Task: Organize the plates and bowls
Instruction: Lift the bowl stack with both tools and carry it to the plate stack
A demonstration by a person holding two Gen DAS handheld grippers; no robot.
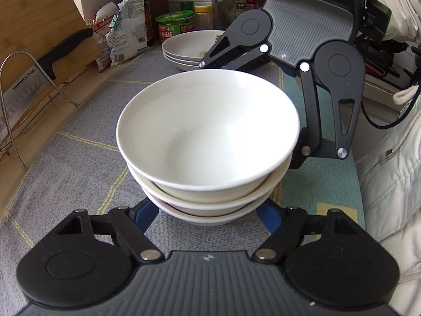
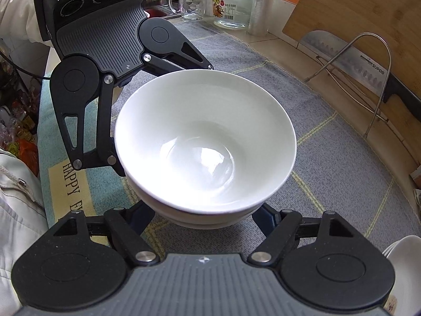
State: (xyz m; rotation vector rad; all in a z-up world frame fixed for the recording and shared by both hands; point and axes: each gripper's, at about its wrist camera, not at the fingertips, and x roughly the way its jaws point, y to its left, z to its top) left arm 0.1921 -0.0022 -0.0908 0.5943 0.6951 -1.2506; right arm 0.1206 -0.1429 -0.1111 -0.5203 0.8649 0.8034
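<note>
My left gripper (image 1: 208, 210) and right gripper (image 2: 202, 216) both clamp the upright stack of bowls (image 1: 208, 137) on the grey cloth (image 1: 79, 163), mouths facing up, near the stacked plates (image 1: 184, 47) and the knife rack (image 1: 31, 89) at the cloth's edge.

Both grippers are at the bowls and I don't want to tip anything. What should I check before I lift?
1. Bowl stack nested and upright on the cloth: ok.
2. Left gripper straddles the stack's base: ok.
3. Right gripper straddles it from the opposite side: ok.
4. Fingers pressing on the stack: cannot tell, the tips are hidden under the bowls.
5. Plate stack stands apart from the bowls: ok.
</note>
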